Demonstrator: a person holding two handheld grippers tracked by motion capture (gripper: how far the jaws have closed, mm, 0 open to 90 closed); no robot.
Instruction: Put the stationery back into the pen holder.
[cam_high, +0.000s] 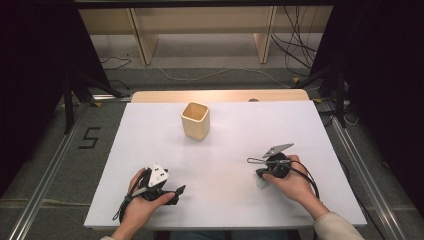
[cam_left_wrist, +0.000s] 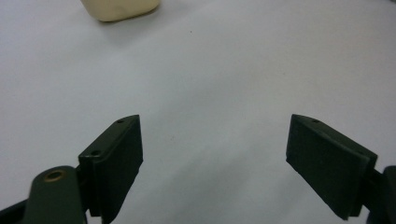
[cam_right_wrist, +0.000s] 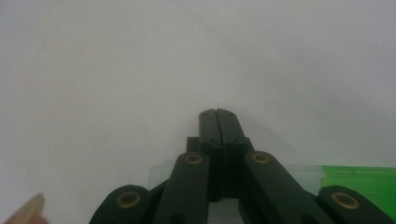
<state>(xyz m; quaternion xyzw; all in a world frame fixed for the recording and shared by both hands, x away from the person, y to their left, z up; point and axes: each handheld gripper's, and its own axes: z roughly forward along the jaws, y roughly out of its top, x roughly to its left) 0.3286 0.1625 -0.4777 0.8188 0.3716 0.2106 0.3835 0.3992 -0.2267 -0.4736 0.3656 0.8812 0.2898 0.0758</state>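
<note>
The cup (cam_high: 195, 120) stands at the table's (cam_high: 225, 200) far middle — left tongs (cam_high: 179, 192) and right tongs (cam_high: 259, 172) nearer, well apart.

This is looking like a lab set up for recording: black curtains (cam_high: 30, 75) are hanging on both sides, aluminium rails (cam_high: 45, 170) are running along the grey carpet, loose cables (cam_high: 295, 45) are trailing behind, a taped number (cam_high: 89, 138) is marking the floor, and a white-covered bench (cam_high: 220, 200) is standing in the middle.
</note>
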